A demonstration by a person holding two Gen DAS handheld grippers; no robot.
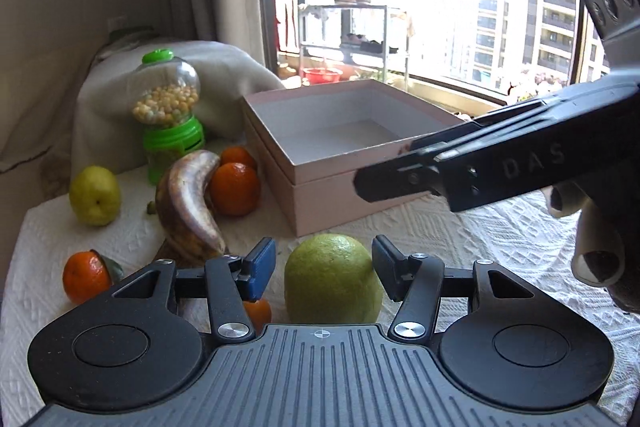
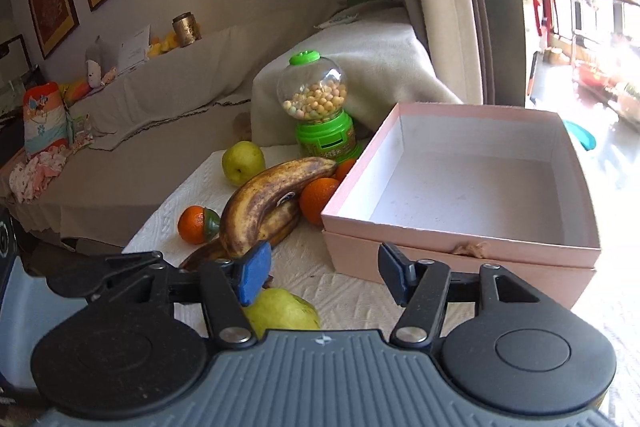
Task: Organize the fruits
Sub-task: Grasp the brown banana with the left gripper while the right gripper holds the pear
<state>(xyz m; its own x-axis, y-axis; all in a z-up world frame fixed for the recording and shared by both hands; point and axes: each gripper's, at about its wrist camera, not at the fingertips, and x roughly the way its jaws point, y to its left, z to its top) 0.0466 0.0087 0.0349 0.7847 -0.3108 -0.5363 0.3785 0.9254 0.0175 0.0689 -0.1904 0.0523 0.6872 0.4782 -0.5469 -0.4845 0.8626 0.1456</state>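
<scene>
My left gripper (image 1: 324, 267) is open, its jaws on either side of a large green pear (image 1: 332, 279) without touching it. The same pear (image 2: 282, 311) lies low in the right wrist view, under my open, empty right gripper (image 2: 326, 275). An empty pink box (image 1: 340, 147) (image 2: 460, 183) stands open behind. Left of it lie brown bananas (image 1: 188, 203) (image 2: 260, 203), several oranges (image 1: 234, 187) (image 2: 318, 199) and a smaller yellow-green pear (image 1: 95, 195) (image 2: 243, 162). The right gripper (image 1: 480, 163) reaches in from the right in the left wrist view.
A green candy dispenser (image 1: 170, 115) (image 2: 320, 115) stands behind the fruit. One orange (image 1: 86, 275) (image 2: 194, 225) lies near the table's left edge, beside a green object. A white textured cloth (image 1: 480, 247) covers the table. A covered sofa (image 2: 160, 115) sits behind.
</scene>
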